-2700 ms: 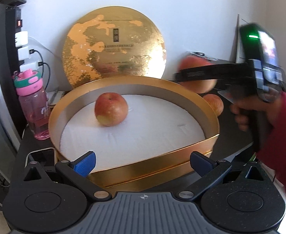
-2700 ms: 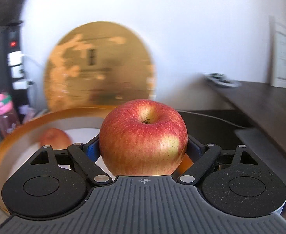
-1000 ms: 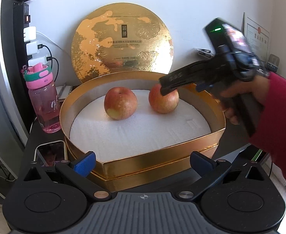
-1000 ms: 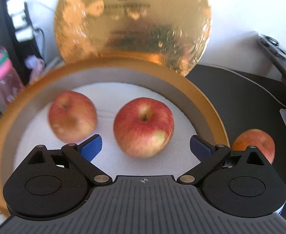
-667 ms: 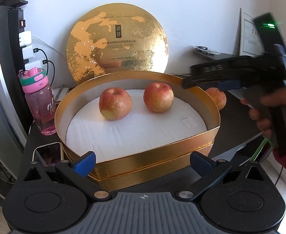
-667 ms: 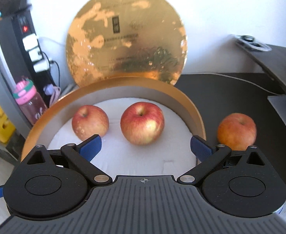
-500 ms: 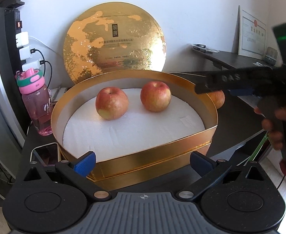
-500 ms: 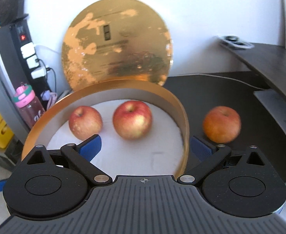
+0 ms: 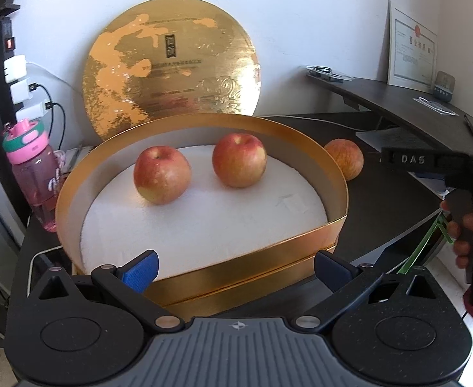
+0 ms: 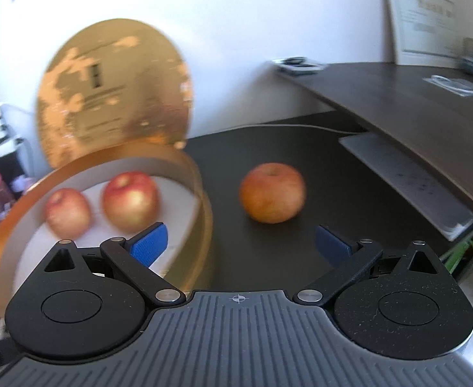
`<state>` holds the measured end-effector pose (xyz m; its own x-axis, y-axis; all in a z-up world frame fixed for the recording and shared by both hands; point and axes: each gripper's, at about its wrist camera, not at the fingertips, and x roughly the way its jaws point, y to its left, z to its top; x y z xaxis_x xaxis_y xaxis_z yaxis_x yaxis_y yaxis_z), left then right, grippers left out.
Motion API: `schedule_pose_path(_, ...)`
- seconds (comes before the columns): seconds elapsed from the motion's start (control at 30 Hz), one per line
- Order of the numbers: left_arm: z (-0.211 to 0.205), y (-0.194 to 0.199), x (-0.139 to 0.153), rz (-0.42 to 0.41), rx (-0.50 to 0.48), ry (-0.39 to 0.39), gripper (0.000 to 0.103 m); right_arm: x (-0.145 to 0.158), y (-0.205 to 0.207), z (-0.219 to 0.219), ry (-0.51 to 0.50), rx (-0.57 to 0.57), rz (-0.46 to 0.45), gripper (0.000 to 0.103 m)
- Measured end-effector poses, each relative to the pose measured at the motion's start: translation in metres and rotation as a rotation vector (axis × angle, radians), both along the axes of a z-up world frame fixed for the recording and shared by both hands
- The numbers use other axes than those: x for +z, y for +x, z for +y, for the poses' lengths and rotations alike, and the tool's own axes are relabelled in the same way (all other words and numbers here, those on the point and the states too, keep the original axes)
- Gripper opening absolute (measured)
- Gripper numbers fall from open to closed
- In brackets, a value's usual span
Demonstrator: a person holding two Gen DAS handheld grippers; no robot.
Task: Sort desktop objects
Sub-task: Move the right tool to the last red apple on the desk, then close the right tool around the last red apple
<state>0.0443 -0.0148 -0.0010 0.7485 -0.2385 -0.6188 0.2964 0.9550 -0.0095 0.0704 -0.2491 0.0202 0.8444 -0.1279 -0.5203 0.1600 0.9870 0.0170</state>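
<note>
The apple (image 9: 239, 160) once held by the right gripper (image 10: 240, 242) has been put in the gold box (image 9: 330, 225) beside the first apple (image 9: 162, 174). The gripper has been opened and swung toward the apple on the desk (image 10: 272, 192).

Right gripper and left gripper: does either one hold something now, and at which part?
Nothing is held. The right gripper is open, pointing toward the apple on the desk. The left gripper is open before the gold box.

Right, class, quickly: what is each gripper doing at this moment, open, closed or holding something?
Left gripper: open, holding nothing.
Right gripper: open, holding nothing; the loose apple lies ahead on the desk.
</note>
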Motion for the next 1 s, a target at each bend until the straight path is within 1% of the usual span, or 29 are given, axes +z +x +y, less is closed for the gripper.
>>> schedule_pose_path(0.17,-0.007,0.007,-0.002,0.002,-0.012,0.006,0.102,-0.019,0.017,-0.025,0.011,0.027,-0.038,0.094)
schedule_pose_path(0.23,-0.008,0.011,-0.002,0.003,-0.014,0.007,0.102,-0.024,0.028,-0.033,0.008,0.024,-0.042,0.094)
schedule_pose_path(0.3,-0.01,0.015,-0.003,0.006,-0.013,0.006,0.102,-0.028,0.038,-0.045,0.026,0.016,-0.045,0.095)
schedule_pose_path(0.37,-0.012,0.02,-0.004,0.011,-0.01,0.006,0.102,-0.031,0.049,-0.054,0.055,0.014,-0.049,0.099)
schedule_pose_path(0.43,-0.014,0.023,-0.005,0.017,-0.009,0.006,0.102,-0.034,0.063,-0.061,0.081,0.015,-0.04,0.1)
schedule_pose_path(0.63,-0.02,0.031,-0.008,0.025,-0.015,0.015,0.102,-0.046,0.103,-0.065,0.061,0.028,-0.011,0.1)
schedule_pose_path(0.83,-0.021,0.036,-0.011,0.038,-0.004,0.024,0.102,-0.058,0.131,-0.068,0.058,0.038,0.01,0.1)
schedule_pose_path(0.9,-0.02,0.036,-0.011,0.039,-0.002,0.025,0.102,-0.061,0.136,-0.069,0.072,0.032,0.009,0.1)
schedule_pose_path(1.0,-0.02,0.035,-0.011,0.038,-0.002,0.024,0.102,-0.065,0.143,-0.07,0.102,0.037,0.015,0.096)
